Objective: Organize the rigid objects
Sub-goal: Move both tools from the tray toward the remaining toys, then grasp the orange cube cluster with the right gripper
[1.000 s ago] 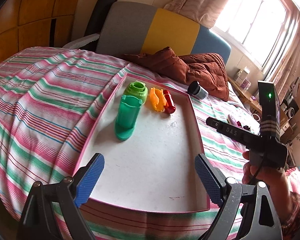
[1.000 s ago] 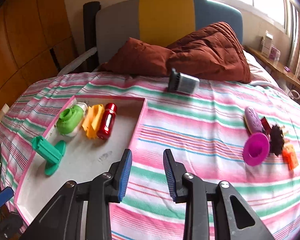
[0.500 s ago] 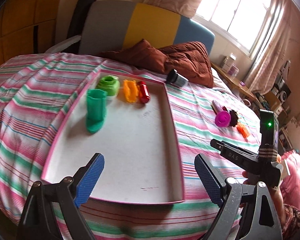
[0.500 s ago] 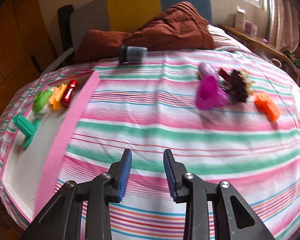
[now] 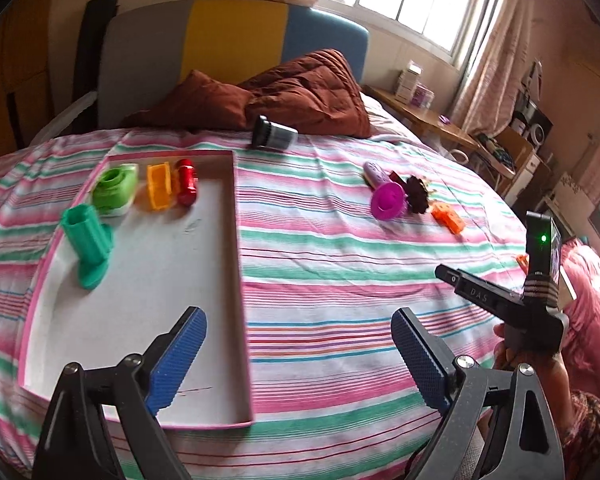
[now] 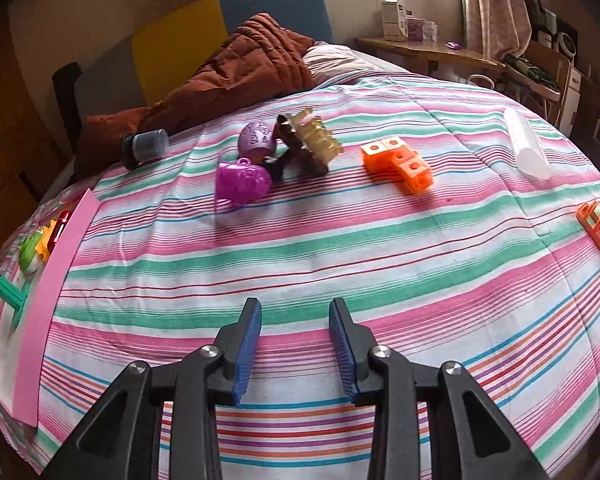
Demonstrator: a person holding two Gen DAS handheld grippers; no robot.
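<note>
Both grippers are hanging empty over the striped bed, beside the tray.

The left gripper (image 5: pixel 298 354) is gaping wide across the tray (image 5: pixel 240 280) edge, gripping nothing; the right gripper (image 6: pixel 294 340) is standing partly open, its jaws just now widening, nothing between them. The green holder (image 5: pixel 88 244), green cup (image 5: pixel 114 192), yellow piece (image 5: pixel 159 186) and red bottle (image 5: pixel 187 182) are lying in the tray. The purple cup (image 6: pixel 242 182), orange blocks (image 6: pixel 398 162) and grey jar (image 6: pixel 146 147) are lying right of the tray.

Striped cloth bedspread (image 6: pixel 340 248), glossy plastic orange blocks (image 6: pixel 398 162), matt card tray (image 5: pixel 160 280)
</note>
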